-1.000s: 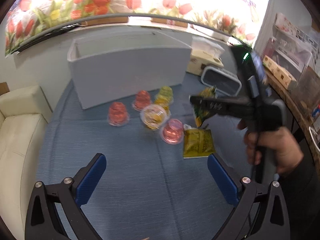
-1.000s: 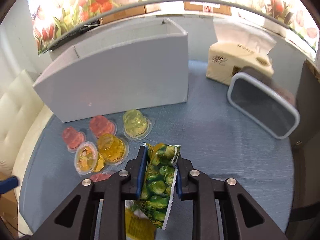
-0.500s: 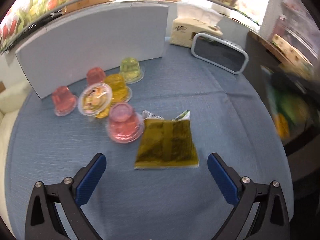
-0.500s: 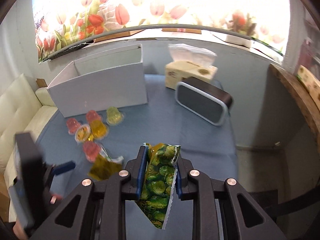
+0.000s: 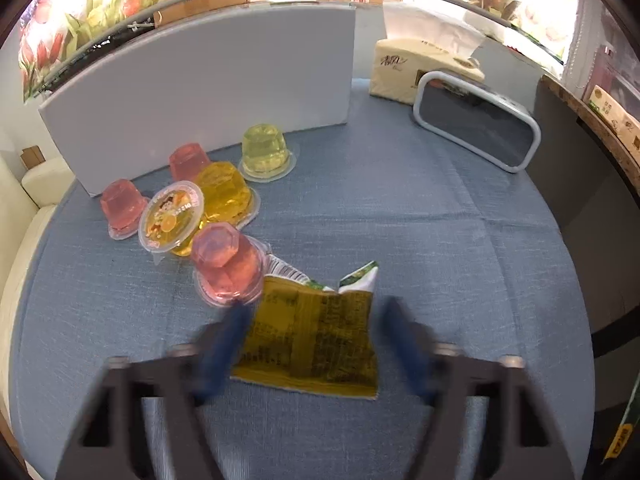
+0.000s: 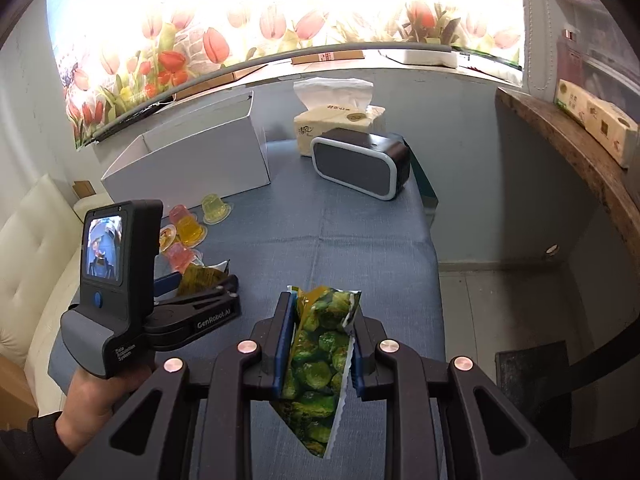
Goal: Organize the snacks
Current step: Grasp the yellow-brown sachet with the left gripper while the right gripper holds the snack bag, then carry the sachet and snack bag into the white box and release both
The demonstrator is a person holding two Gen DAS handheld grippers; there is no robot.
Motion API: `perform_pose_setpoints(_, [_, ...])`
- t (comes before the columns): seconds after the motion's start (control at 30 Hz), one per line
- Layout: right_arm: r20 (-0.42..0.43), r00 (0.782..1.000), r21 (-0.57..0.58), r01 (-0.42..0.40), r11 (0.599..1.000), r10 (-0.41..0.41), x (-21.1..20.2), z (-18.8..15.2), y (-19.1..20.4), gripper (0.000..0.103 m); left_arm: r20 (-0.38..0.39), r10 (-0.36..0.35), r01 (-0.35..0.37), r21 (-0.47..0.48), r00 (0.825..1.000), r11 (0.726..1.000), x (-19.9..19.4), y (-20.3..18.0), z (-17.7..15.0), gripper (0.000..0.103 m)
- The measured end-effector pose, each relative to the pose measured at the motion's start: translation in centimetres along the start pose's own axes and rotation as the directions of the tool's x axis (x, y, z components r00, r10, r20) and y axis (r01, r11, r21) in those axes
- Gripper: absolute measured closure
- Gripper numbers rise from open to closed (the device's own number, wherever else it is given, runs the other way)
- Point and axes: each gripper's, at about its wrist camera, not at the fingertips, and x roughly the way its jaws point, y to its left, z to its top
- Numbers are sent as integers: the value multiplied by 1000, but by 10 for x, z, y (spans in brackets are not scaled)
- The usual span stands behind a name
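In the left wrist view, our left gripper (image 5: 314, 344) hangs low over the blue cloth-covered table (image 5: 420, 220), its blue-padded fingers (image 5: 404, 344) blurred by motion. The jaws stand spread, one on each side of a flat yellow-green foil snack packet (image 5: 312, 340) that lies between them; the blur keeps us from telling whether the pads touch it. Just beyond the packet's far left corner sits a pink jelly cup (image 5: 226, 268), upside down and touching the packet's edge. Behind it cluster an orange jelly cup lying on its side with a printed lid (image 5: 172, 220), an upturned amber jelly cup (image 5: 224, 196), two more pink jelly cups (image 5: 122, 208), and a pale yellow-green jelly cup (image 5: 266, 152). A tall white open cardboard box (image 5: 208, 88) stands behind the cups. To the right are a beige tissue box (image 5: 416, 68) and a dark rectangular speaker with a light rim (image 5: 476, 128).

In the right wrist view, our right gripper (image 6: 320, 344) is clamped on a green snack bag printed with Brussels sprouts (image 6: 316, 372), which it holds upright above the near edge of the table. To the left, the person's left hand (image 6: 92, 408) holds the other gripper's handle, and its fingers reach over the yellow packet by the jelly cups.
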Motion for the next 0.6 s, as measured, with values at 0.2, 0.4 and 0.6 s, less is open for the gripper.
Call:
perform_pose_setpoints(0.2, [-3,1000,-3,-14,1000,14,-3,-11,5,77,-24,-58,58,-13,998,998,-9,11,-6,51])
perform_pose_setpoints(0.4, [-8,999,-7,-33,999,33,-4,-15,15,77,-37,-159,158,-17,987,987,-42,36,-20,54])
perform_pose_setpoints(0.6, [-13,998,-35,-66,997,66,6,-5,40,77,21,-216,217,-53,976,975,-88,83,-15,54])
